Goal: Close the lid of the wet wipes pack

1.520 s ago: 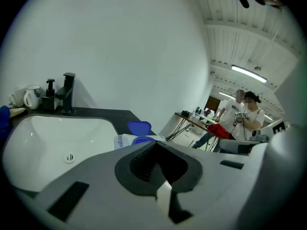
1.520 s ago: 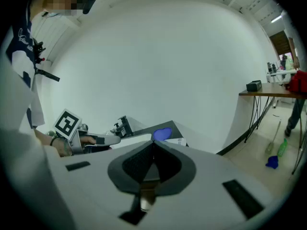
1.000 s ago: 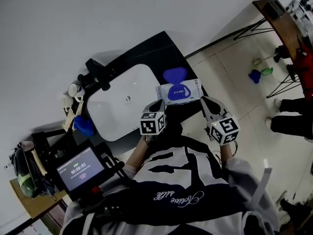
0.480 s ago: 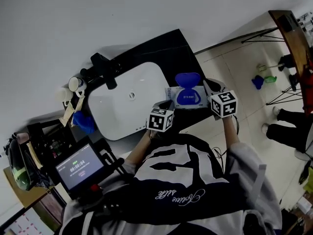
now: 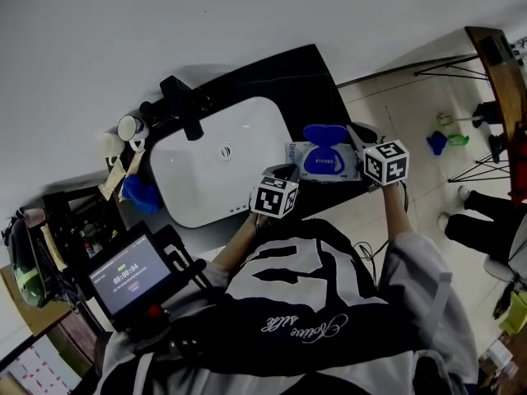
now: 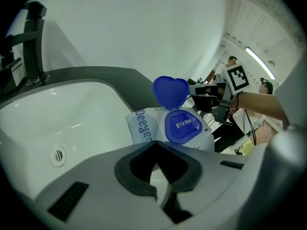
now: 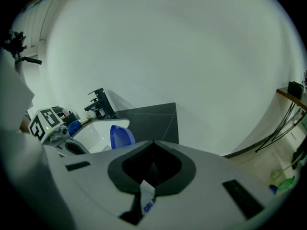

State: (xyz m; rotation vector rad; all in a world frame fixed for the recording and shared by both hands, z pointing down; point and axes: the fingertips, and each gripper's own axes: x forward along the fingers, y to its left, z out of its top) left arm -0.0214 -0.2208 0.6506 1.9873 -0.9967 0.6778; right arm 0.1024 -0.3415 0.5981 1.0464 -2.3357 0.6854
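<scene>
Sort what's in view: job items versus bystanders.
Job: white wet wipes pack; its blue flip lid, standing open; left gripper, right gripper, both clamped on the pack.
Bystanders: white sink basin; black faucet; white cup.

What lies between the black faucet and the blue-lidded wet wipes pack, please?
The white rectangular sink basin separates them, clearest in the head view.

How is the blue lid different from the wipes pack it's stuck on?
The lid is plain dark blue; the wipes pack is mostly white with blue print. The lid stands up, flipped open; the wipes pack lies roughly level. The lid is much smaller than the wipes pack. They share a hinge, so they stay joined.
</scene>
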